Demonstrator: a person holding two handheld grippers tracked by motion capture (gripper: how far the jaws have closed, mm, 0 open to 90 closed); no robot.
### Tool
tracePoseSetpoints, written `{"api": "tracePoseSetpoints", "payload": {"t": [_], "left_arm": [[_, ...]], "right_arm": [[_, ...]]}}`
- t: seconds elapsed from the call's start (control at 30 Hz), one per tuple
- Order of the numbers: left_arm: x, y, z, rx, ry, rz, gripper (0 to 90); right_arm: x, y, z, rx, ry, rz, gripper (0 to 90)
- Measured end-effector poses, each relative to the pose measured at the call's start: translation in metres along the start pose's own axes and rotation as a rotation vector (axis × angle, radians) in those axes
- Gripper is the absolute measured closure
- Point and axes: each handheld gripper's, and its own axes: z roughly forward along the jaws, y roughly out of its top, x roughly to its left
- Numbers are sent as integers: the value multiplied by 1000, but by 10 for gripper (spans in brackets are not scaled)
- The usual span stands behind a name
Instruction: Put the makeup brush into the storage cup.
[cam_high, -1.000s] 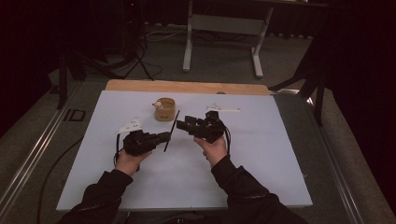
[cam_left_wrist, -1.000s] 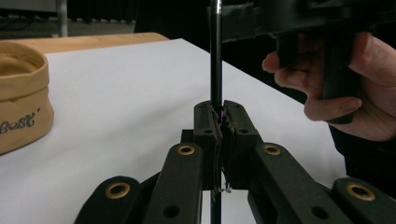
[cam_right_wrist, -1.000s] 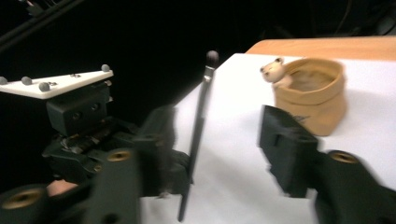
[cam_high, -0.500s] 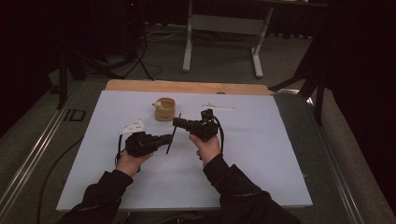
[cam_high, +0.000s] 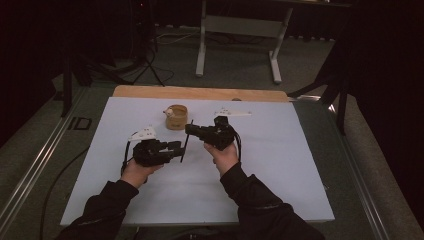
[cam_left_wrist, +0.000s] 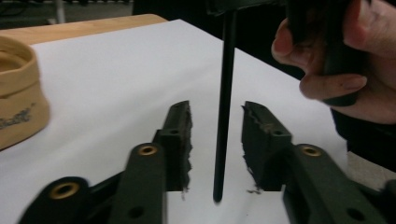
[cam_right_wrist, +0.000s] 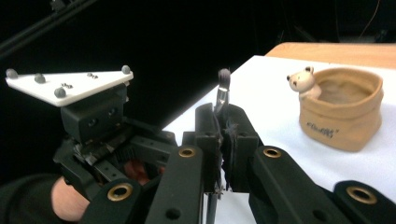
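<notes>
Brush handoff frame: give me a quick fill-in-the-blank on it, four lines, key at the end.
1. The right claw is ____ on the thin black brush.
2. In the left gripper view, the brush handle hangs between the jaws of the ____ claw, which are apart.
3. The small figure on the rim of the tan pot is a ____.
4. The bristle end of the brush points ____ above the right claw.

Missing words: shut; left; bear; up

The high view looks down on the table (cam_high: 280, 165) from above; both gripper views sit low, sharing the pot (cam_left_wrist: 16, 93).
</notes>
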Motion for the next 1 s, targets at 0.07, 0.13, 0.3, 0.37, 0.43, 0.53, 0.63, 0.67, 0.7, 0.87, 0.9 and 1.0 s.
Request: {"api": "tracePoseSetpoints", "payload": {"t": [0.07, 0.13, 0.3, 0.37, 0.43, 0.53, 0.63, 0.67, 0.7, 0.87, 0.9, 1.0], "left_arm": [[0, 0, -4, -5, 8, -1, 580], [0, 0, -7, -7, 16, -2, 556], [0, -1, -16, -9, 53, -18, 430], [1, -2, -20, -3, 71, -24, 399], [2, -4, -23, -2, 82, -31, 343], [5, -8, -28, 4, 96, -77, 265], [7, -13, -32, 20, 101, -73, 154], [7, -15, -33, 21, 90, -75, 152], [8, -17, -34, 15, 72, -71, 145], [8, -26, -39, -15, 63, -27, 4], [8, -27, -40, -19, 64, -30, 4], [9, -33, -41, -10, 83, -23, 4]], "right_arm": [[2, 3, -1, -5, 5, -17, 856], [3, 6, -2, -5, 4, -36, 856], [5, 13, -3, -4, -3, -77, 856], [6, 16, -4, -9, -13, -98, 856], [5, 20, -4, -11, -17, -117, 856], [5, 25, -4, -13, -23, -139, 856], [4, 32, -4, -19, -32, -150, 856], [3, 34, -4, -22, -33, -153, 856], [1, 36, -4, -24, -39, -157, 856], [-1, 46, -4, -38, -54, -173, 856], [-2, 48, -3, -39, -58, -175, 856], [-4, 53, -1, -36, -68, -191, 856]]}}
